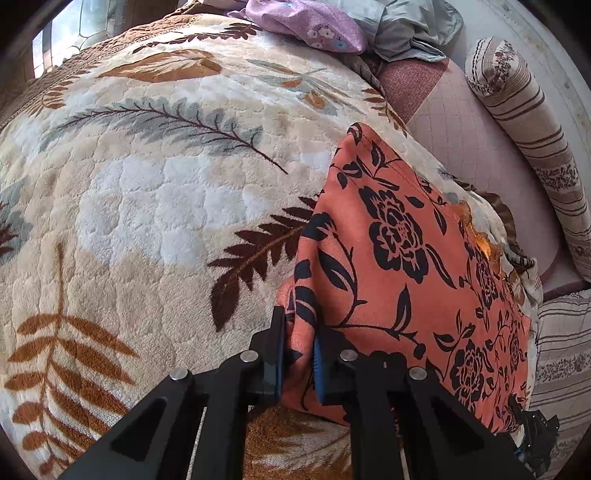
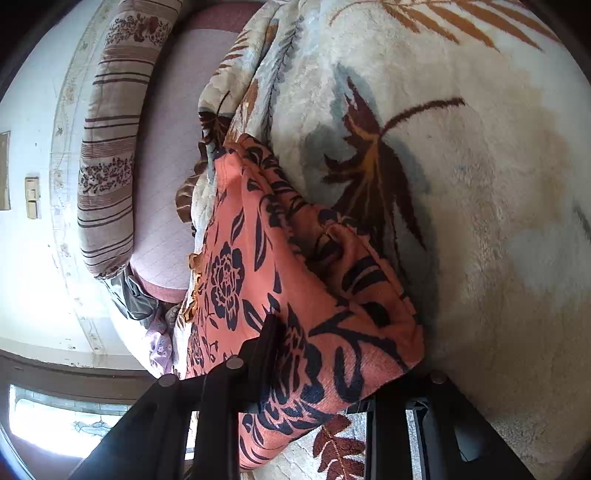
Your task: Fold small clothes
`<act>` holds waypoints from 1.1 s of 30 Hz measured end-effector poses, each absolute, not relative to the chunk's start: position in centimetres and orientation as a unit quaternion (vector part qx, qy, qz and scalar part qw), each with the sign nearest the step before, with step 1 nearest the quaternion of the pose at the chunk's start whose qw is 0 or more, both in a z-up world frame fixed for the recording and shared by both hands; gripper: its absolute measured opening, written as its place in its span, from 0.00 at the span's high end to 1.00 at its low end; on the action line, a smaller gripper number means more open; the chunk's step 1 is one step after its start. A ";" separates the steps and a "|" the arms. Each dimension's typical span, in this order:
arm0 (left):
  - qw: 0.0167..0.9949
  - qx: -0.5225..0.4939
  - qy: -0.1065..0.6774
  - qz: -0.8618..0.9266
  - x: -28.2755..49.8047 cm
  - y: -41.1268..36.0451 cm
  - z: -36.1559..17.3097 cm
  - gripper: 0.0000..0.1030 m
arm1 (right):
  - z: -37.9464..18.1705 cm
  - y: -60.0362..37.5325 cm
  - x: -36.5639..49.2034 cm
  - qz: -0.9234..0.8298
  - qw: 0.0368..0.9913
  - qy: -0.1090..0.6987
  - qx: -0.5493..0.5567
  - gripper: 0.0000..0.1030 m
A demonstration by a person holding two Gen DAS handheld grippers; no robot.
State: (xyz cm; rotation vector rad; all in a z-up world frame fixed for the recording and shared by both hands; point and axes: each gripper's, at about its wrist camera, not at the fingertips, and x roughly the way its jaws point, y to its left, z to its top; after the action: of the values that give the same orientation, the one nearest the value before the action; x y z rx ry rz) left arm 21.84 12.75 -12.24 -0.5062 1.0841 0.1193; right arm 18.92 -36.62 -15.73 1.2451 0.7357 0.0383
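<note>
- Left wrist view showed the left gripper [image 1: 299, 354] clenched on a bunched corner of the orange floral garment [image 1: 402, 266], blue pads pressing the cloth from both sides; presumably a corner grip, so the piece could be lifted or drawn over for a fold.
- The garment lay on the plush leaf-patterned blanket [image 1: 155, 192], near its edge, stretching away from the camera towards the striped bolster [image 1: 524, 122].
- Right wrist view, rolled on its side, showed the right gripper [image 2: 314, 354] closed on another bunched end of the same garment [image 2: 258, 266]. Holding two ends at once probably kept the cloth taut and its edges aligned.
- One right finger [image 2: 269, 339] showed; the other was buried under fabric, so its contact could not be seen directly.
- Which kind of garment it was stayed unclear: no sleeve, leg or waistband could be made out.
- A lilac cloth [image 1: 310, 26] and grey clothing [image 1: 410, 29] lay at the far end, partly cut off by the frame.
</note>
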 end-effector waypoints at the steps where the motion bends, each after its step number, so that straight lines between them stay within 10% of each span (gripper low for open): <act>1: 0.825 -0.233 0.511 0.055 22.0 12.7 -12.0 0.89 | -15.4 -36.5 19.0 0.015 0.756 0.340 0.559 0.90; 11: 0.883 -0.204 0.423 0.003 14.3 13.3 -1.1 0.92 | -4.2 -34.6 13.7 0.077 0.820 0.286 0.490 0.92; 17: 0.856 -0.185 0.482 0.020 2.4 15.9 -5.9 0.89 | -7.0 -33.7 2.2 0.074 0.815 0.341 0.463 0.88; 20: 0.822 -0.184 0.539 0.027 0.7 17.6 -12.0 0.78 | -13.7 -33.6 -0.5 0.020 0.782 0.465 0.415 0.76; 23: 0.828 -0.189 0.526 0.035 0.7 18.6 -9.9 0.60 | -12.3 -32.8 -1.4 0.013 0.809 0.487 0.329 0.17; 33: 0.884 -0.129 0.448 -0.039 7.4 16.3 -4.6 0.52 | -5.6 -37.7 2.3 0.048 0.886 0.370 0.275 0.15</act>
State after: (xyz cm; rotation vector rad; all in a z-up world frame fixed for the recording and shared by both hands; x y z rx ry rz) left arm 7.37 16.30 -4.63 -0.2687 0.9325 -0.0807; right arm 2.27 -37.73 -5.60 0.5729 0.7689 0.1006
